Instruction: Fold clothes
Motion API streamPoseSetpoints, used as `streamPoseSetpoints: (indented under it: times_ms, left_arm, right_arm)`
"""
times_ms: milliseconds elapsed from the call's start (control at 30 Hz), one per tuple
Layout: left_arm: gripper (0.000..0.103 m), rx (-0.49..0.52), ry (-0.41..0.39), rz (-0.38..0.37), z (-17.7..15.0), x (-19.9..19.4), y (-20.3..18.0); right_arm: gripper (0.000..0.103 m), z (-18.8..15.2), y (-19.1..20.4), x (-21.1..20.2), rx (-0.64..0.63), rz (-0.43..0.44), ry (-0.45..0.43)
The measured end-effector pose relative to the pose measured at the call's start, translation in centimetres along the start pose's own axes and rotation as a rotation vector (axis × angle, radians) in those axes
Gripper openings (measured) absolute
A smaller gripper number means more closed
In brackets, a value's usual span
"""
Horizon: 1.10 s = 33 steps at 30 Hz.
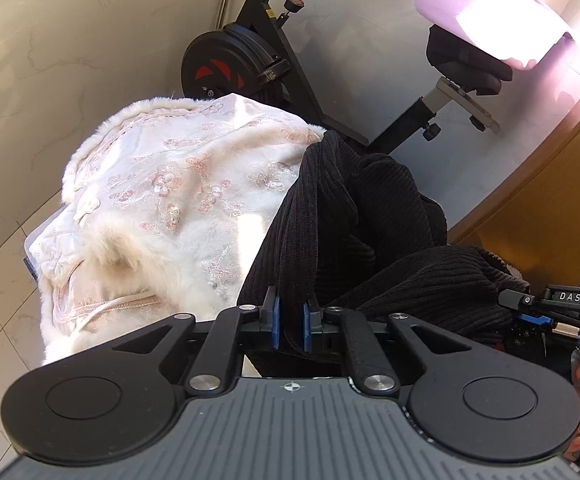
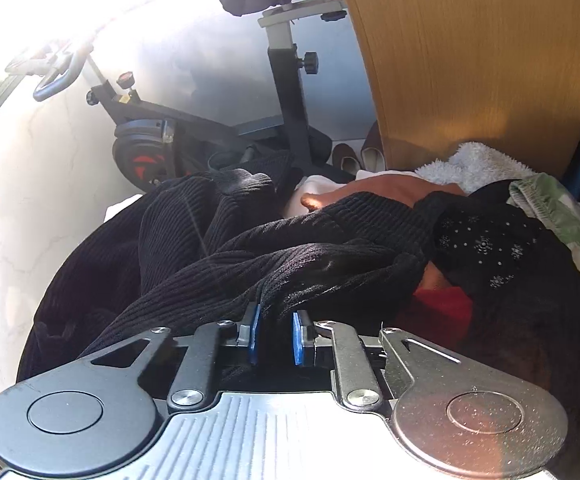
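Note:
A black ribbed knit garment [image 1: 370, 220] lies crumpled across the pile, partly over a white and pink embroidered jacket with fur trim [image 1: 169, 192]. My left gripper [image 1: 292, 322] is shut on a fold of the black knit, which runs between its blue pads [image 1: 275, 320]. In the right wrist view the same black knit [image 2: 249, 248] bunches up in front, and my right gripper [image 2: 277, 336] is shut on another fold of it. The right gripper's body [image 1: 538, 312] shows at the right edge of the left wrist view, with a person's hand on it.
An exercise bike [image 1: 249, 60] stands just behind the clothes by a pale wall. A wooden panel [image 2: 470, 60] rises at the right. More clothes lie there: a black dotted piece [image 2: 486, 248], a red one [image 2: 446, 304], white fleece [image 2: 474, 164]. A purple basin [image 1: 490, 8] sits on the bike's seat.

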State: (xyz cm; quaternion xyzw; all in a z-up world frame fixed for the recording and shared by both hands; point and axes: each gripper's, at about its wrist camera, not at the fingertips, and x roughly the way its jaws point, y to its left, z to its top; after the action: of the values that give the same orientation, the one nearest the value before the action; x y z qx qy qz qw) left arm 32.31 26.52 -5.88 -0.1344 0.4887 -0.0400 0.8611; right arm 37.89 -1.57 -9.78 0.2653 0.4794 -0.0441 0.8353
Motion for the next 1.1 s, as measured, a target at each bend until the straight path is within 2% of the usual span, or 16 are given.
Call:
streamPoseSetpoints:
  times_ms: [200, 300, 400, 433, 533, 633, 767, 867, 1033, 1100]
  left_arm:
    - [0.008, 0.034, 0.054, -0.071, -4.8, -1.2, -1.0]
    - [0.008, 0.041, 0.071, -0.075, -5.1, -0.9, -1.3]
    - [0.011, 0.115, 0.079, -0.039, -4.3, -0.7, -2.2]
    - [0.015, 0.141, 0.070, -0.025, -3.7, -0.5, -2.4]
    - [0.045, 0.219, 0.005, 0.030, -1.6, -0.1, -3.1]
    - [0.047, 0.251, -0.036, 0.054, 1.0, 0.7, -3.9]
    - [0.060, 0.210, -0.029, 0.067, 5.0, 3.2, -4.0]
    - [0.062, 0.177, 0.016, 0.085, 7.2, 6.0, -3.7]
    - [0.064, 0.203, 0.105, 0.108, 8.9, 10.3, -3.7]
    - [0.040, 0.180, 0.122, 0.124, 9.0, 11.2, -3.2]
  right_arm:
    - [0.012, -6.2, -5.8, -3.5, 0.109, -0.064, 0.092]
    - [0.011, -9.1, -7.3, -4.1, 0.140, -0.078, 0.121]
    - [0.011, -10.1, -7.0, -4.3, 0.118, -0.070, 0.109]
    - [0.011, -10.2, -6.8, -4.3, 0.107, -0.064, 0.102]
    - [0.011, -10.0, -6.5, -4.2, 0.095, -0.050, 0.091]
    - [0.011, -10.1, -7.0, -3.9, 0.110, -0.035, 0.095]
    - [0.011, -10.0, -7.6, -3.7, 0.129, -0.018, 0.108]
    - [0.011, -9.8, -7.6, -3.3, 0.125, -0.012, 0.125]
    - [0.011, -9.4, -7.7, -2.5, 0.131, -0.001, 0.156]
    - [0.012, -9.2, -7.9, -2.2, 0.143, 0.013, 0.175]
